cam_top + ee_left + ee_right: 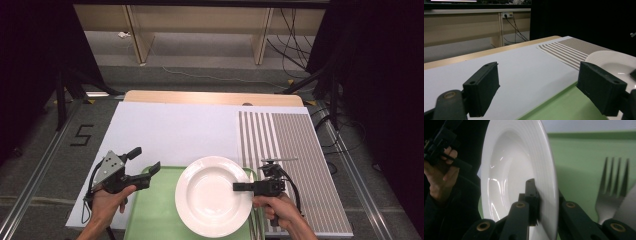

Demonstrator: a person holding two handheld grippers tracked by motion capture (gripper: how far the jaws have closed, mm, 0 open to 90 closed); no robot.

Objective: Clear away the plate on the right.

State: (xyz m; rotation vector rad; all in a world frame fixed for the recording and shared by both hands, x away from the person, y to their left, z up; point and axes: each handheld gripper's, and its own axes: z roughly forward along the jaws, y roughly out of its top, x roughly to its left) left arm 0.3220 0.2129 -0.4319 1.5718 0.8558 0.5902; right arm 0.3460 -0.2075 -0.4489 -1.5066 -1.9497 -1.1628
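While its jaws clamp the rim of a white plate (pixel 212 200), the right gripper (pixel 243 187) holds the dish over a green tray (pixel 152 215) at the near edge of the table.

Seen from the right gripper view, one pad lies inside the plate's ridged rim and the other behind it, with a fork (pixel 612 190) resting on the tray just beyond. Left of the plate, the left gripper (pixel 144 165) hovers above the tray's corner, jaws wide apart and holding nothing; a white sheet (pixel 175 130) and a striped mat (pixel 295 150) cover the tabletop behind
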